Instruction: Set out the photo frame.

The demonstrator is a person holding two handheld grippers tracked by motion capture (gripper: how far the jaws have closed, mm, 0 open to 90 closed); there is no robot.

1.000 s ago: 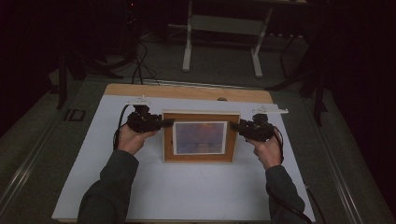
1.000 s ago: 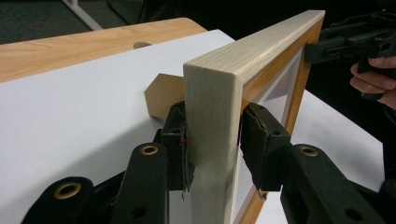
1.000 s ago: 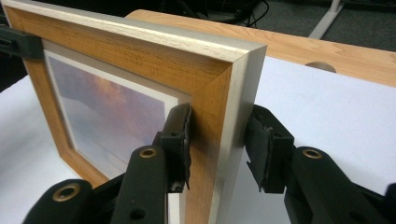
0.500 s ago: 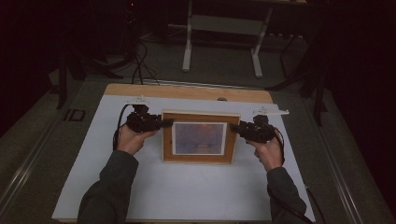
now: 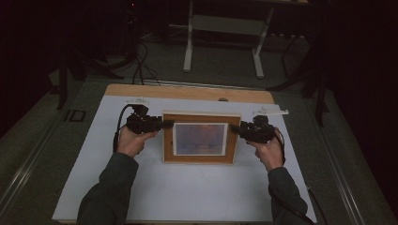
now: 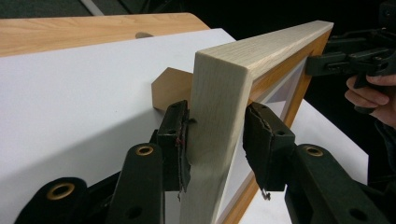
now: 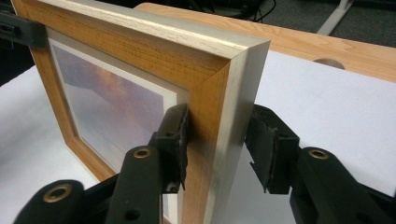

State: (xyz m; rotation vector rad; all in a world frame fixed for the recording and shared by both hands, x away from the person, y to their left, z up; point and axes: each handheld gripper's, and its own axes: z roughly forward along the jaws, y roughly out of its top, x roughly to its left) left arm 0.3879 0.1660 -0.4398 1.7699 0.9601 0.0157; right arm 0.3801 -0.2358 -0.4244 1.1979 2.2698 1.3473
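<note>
You are holding a wooden picture frame (image 5: pixel 202 137) between your two grippers, above the white sheet (image 5: pixel 187 187) covering the table (image 5: pixel 187 92). Your left gripper (image 5: pixel 165 124) is straddling the frame's left side: in the left gripper view one pad (image 6: pixel 173 140) is lying against the pale outer edge while the other pad (image 6: pixel 261 140) is standing just off it. Your right gripper (image 5: pixel 234 129) is gripping the right side, with one pad (image 7: pixel 175 135) pressing the stained front face and the other sitting just beside the back. The frame is standing tilted, its sunset print (image 7: pixel 112 116) facing you.
</note>
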